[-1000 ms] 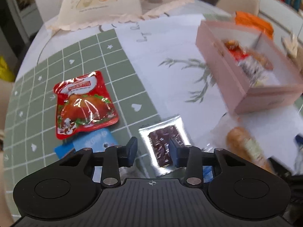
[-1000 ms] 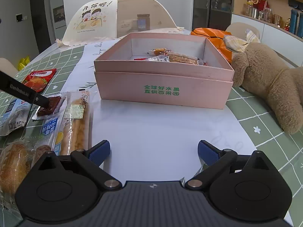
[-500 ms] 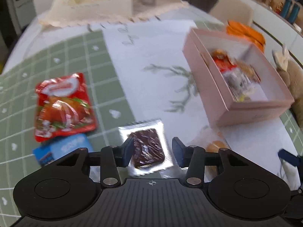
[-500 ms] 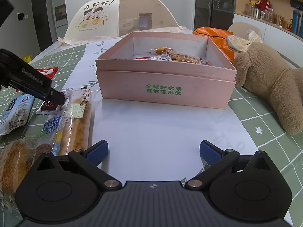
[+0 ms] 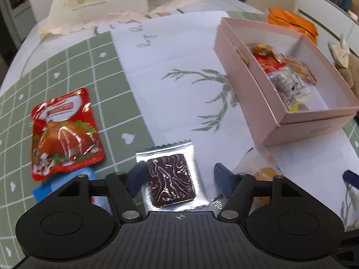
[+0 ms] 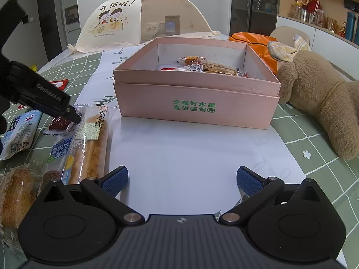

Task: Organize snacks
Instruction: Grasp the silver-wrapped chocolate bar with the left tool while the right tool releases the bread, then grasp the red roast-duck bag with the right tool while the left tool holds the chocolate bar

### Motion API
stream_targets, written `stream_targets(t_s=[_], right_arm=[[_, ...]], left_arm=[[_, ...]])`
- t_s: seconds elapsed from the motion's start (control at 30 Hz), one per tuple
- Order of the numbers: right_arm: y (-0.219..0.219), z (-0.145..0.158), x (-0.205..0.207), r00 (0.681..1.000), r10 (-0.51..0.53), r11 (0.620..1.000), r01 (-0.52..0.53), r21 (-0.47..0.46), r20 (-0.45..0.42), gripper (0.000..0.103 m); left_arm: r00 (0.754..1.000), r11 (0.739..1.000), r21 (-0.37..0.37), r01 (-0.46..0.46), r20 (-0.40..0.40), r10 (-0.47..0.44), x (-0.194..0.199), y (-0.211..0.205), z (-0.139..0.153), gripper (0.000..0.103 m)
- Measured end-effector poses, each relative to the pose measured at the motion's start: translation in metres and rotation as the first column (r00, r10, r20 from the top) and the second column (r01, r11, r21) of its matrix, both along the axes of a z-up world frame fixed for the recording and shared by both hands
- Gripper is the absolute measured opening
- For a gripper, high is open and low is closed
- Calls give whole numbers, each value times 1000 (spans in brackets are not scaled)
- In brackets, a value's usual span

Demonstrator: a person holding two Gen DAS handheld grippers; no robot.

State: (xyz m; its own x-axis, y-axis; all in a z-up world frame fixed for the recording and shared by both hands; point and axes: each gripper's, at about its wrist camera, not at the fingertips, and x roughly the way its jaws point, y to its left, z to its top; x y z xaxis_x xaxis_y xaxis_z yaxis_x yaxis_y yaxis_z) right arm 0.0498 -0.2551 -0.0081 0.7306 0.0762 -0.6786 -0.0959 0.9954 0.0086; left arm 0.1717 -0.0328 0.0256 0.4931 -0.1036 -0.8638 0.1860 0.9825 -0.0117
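Note:
A silver packet with a dark brown snack (image 5: pixel 170 177) lies flat on the table between the fingers of my left gripper (image 5: pixel 180 179). Its jaws are opening wide and the pads stand off the packet's sides. In the right wrist view the left gripper (image 6: pixel 73 116) points down at that packet (image 6: pixel 59 125). The pink box (image 5: pixel 244 74) holds several wrapped snacks, right of the left gripper. My right gripper (image 6: pixel 181 180) is open over the white cloth in front of the box (image 6: pixel 197 109), with nothing between its fingers.
A red chicken packet (image 5: pixel 65 132) and a blue packet (image 5: pixel 42 188) lie left of the left gripper. A long bread packet (image 6: pixel 94 143) and a round bun (image 6: pixel 15 192) lie at the left. A plush bear (image 6: pixel 325 98), an orange bag (image 6: pixel 251 39) and a mesh food cover (image 6: pixel 134 22) stand around the box.
The left gripper's jaws have spread from narrow to wide, and it has shifted a little so the silver packet lies squarely between them. The right gripper has stayed still.

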Motion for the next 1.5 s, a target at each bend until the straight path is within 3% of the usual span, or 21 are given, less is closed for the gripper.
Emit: stream_targets(t_s=[0.13, 0.17, 0.23, 0.43, 0.5, 0.63, 0.77, 0.83, 0.9, 1.0, 1.23, 1.37, 1.43, 1.5], right_arm=[[0, 0, 0, 1000, 3, 1000, -3, -1, -3, 103], [-1, 0, 0, 1000, 8, 1000, -8, 0, -5, 103], [-3, 1, 0, 999, 35, 999, -35, 1, -16, 103], [-8, 9, 7, 981, 158, 987, -160, -10, -115, 103], [-10, 16, 10, 976, 166, 986, -167, -1, -144, 93], [3, 48, 9, 981, 190, 981, -191, -24, -43, 92], [46, 84, 28, 957, 289, 957, -289, 27, 9, 92], [78, 91, 48, 943, 332, 941, -330, 71, -25, 92], [113, 87, 77, 923, 373, 918, -353, 180, -92, 92], [166, 70, 123, 907, 381, 901, -320, 294, -179, 92], [278, 30, 186, 898, 361, 928, -321, 188, -251, 92], [317, 17, 190, 895, 391, 917, -399, 3, -215, 96], [316, 19, 192, 877, 427, 900, -435, 14, -220, 90], [305, 32, 192, 856, 463, 884, -464, 54, -230, 56]], left_arm=[[999, 999, 7, 45, 21, -45, -7, 1, -1, 70], [998, 999, 6, 47, 39, -47, -11, 4, -1, 61], [998, 999, -22, 45, 54, -43, -18, 11, 0, 56], [995, 991, -128, -25, 96, 38, -52, 45, 21, 48], [989, 978, -198, -61, 120, 86, -67, 62, 35, 48], [960, 942, -294, -160, 176, 218, -93, 101, 64, 48], [926, 904, -314, -291, 146, 349, -106, 138, 74, 48], [913, 880, -331, -340, 109, 394, -114, 154, 70, 48], [902, 856, -355, -376, 72, 426, -124, 168, 64, 48], [894, 832, -379, -406, 26, 448, -141, 185, 54, 48], [876, 788, -419, -452, -41, 481, -164, 208, 36, 49], [876, 780, -433, -452, -52, 479, -164, 217, 35, 49], [879, 780, -440, -445, -47, 475, -165, 219, 37, 49], [882, 781, -445, -438, -44, 469, -163, 218, 38, 49]])
